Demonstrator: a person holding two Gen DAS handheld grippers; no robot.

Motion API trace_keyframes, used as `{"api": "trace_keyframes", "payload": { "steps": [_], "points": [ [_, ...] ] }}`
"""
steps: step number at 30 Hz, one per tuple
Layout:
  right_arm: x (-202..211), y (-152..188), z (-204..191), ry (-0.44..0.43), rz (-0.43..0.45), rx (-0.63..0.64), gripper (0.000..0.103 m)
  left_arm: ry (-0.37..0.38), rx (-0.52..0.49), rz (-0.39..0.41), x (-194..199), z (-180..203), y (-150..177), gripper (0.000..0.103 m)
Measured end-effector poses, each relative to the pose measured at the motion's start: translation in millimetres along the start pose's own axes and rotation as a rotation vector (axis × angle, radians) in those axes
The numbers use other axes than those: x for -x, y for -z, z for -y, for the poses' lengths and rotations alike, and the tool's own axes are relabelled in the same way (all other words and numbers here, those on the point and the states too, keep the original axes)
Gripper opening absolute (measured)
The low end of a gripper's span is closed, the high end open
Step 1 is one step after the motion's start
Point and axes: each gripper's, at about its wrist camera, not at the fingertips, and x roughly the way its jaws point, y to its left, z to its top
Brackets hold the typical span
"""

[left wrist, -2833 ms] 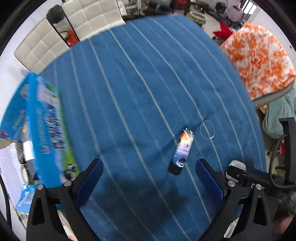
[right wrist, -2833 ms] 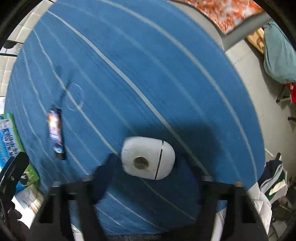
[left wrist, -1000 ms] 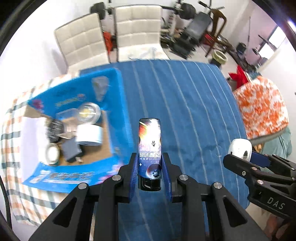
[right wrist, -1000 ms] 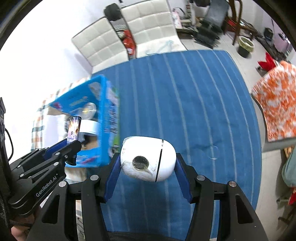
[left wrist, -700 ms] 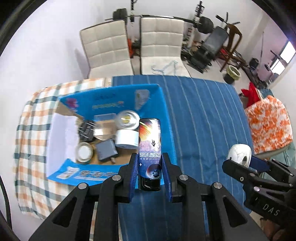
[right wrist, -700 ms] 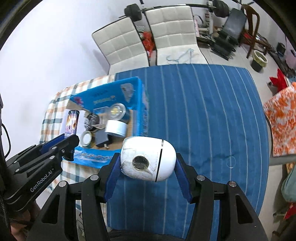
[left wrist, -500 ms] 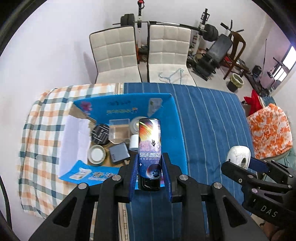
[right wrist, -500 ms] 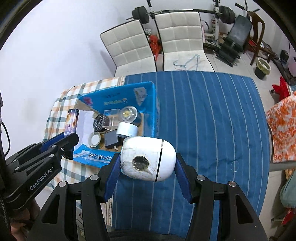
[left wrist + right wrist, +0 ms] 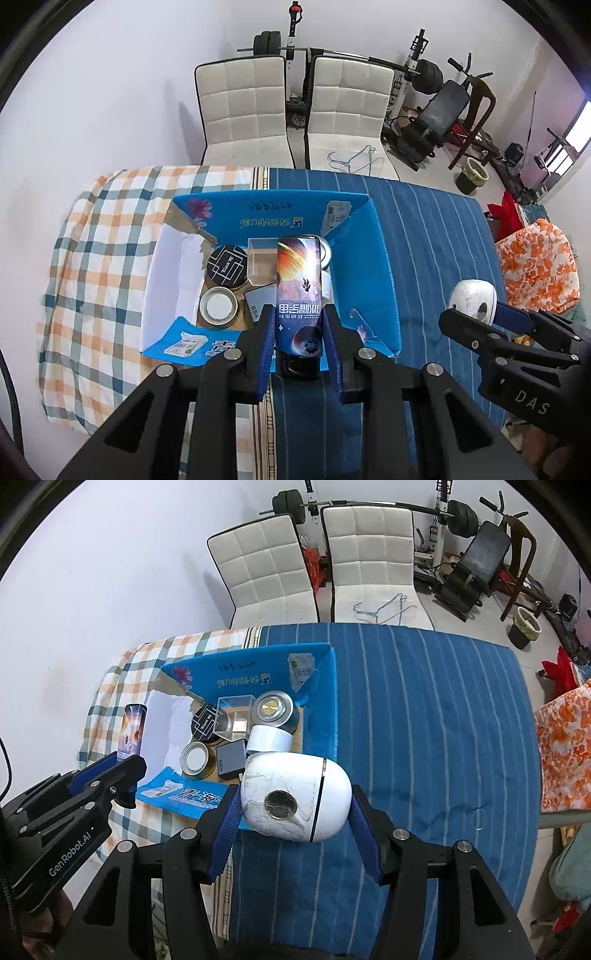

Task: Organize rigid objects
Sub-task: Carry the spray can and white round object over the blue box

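Overhead, both grippers grasp loads: left gripper clamps an upright space-printed tube, nearer the open blue cardboard box than right gripper's white egg-shaped device.

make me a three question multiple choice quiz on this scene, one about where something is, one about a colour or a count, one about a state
1. Where is the clear cube?
A. inside the blue box
B. on a chair
C. on the striped cloth

2. What colour are the two chairs behind the table?
A. black
B. white
C. orange

3. What is the right gripper doing?
A. hanging open and empty
B. shut on the white pod
C. shut on a tape roll

Answers: 1 A, the cube sits among the items in the box. 2 B, both chairs have white quilted padding. 3 B, the blue pads press the pod's two ends above the table.
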Motion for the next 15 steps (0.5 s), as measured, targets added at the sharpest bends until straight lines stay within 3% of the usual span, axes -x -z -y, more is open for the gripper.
{"api": "trace_keyframes", "payload": {
  "steps": [7,15],
  "points": [
    [-66,-2,-3,-0.003,-0.082,-0.03,0.059,0.033,0.046,-0.06,-35,-27,3,0.023],
    [-154,-4,-15,0.018,-0.19,-0.044,0.059,0.079,0.068,-0.223,-114,-58,17,0.023]
  ]
}}
